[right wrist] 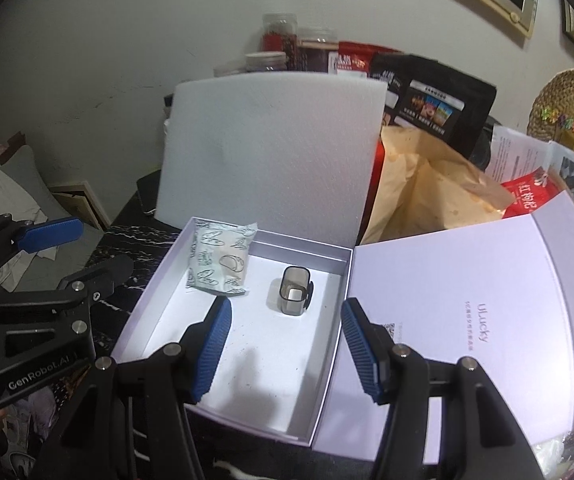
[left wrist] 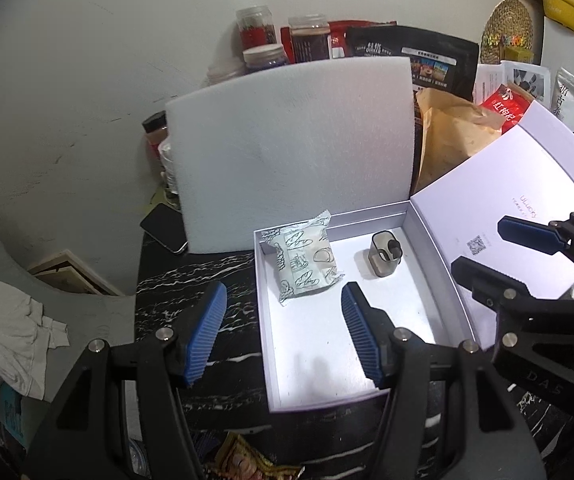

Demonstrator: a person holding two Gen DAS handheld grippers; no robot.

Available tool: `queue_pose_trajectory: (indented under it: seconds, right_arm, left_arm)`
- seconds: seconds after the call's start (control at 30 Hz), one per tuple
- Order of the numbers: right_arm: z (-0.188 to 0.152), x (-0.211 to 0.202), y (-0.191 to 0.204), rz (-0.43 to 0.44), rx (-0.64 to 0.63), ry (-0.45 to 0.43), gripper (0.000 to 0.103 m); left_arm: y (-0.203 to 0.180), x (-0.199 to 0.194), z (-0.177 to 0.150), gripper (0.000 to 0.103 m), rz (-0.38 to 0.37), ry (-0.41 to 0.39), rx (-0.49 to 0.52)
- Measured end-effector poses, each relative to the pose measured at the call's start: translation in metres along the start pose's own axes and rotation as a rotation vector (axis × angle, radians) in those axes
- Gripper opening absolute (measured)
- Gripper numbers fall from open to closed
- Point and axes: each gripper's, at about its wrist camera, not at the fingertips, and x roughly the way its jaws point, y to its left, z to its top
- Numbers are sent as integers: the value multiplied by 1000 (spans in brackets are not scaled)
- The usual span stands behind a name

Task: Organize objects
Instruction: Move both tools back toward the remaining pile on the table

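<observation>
both tools spread, empty, over one box holding one packet, one seemingly translucent case.

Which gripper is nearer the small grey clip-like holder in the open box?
Right, though not by much. The right gripper hangs open just in front of the holder; the left gripper hangs open nearer the bread-print packet, further left.

The left black tool with blue ribbed pads tips downward. Its two fingers stand apart, and nothing is between them. The right black tool with blue ribbed pads tips downward too. Its fingers are also apart, with nothing held. The two tools are side by side, close to each other. Each one shows at the edge of the other's view.
</observation>
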Motion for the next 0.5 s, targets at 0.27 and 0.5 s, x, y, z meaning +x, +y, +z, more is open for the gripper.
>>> queue_pose_trajectory:
  seconds: [0.27, 0.5]
  right_arm:
    - [-10, -34, 12, 22, -21, -32, 57]
    - [-23, -58, 29, 40, -53, -54, 57]
  left_arm:
    - [4, -43, -21, 62, 16, -29, -21]
    - [12, -75, -47, 64, 44, -46, -51]
